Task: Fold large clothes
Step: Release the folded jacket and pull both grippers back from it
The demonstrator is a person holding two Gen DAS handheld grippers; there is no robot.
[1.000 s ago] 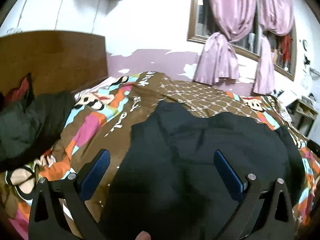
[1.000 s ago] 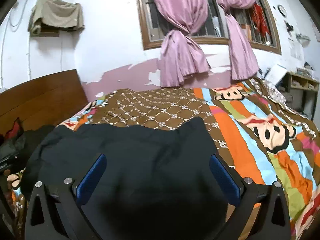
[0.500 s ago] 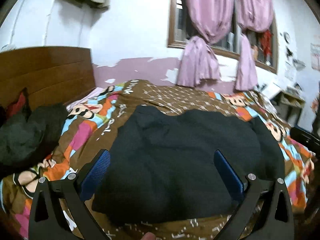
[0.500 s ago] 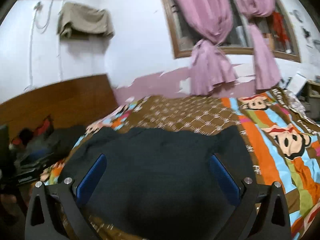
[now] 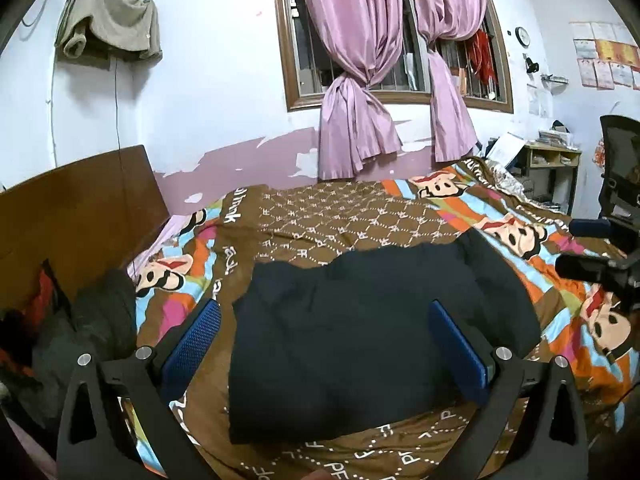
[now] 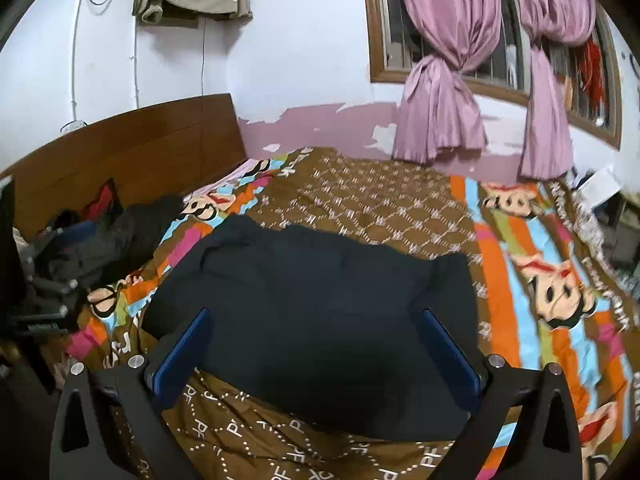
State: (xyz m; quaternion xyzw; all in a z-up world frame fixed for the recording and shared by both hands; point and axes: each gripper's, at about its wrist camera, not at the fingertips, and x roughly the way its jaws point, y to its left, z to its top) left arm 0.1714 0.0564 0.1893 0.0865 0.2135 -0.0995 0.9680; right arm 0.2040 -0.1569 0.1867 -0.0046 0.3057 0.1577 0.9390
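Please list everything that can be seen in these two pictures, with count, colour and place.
folded garment: one, black, middle of the bed, near both claws
bedcover: one, brown with bright cartoon stripes, over the bed
headboard: one, brown wood, left side
clothes pile: one heap, dark with some red, by the headboard
curtains: two, pink, tied, at the window
hanging cloth: one, khaki, high on the wall
shelf unit: one, light wood, far right
left claw: one, black with blue pads, open, empty
right claw: one, black with blue pads, open, empty

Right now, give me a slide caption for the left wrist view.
Open left tongs hover over a folded dark garment on the cartoon-print bedspread.
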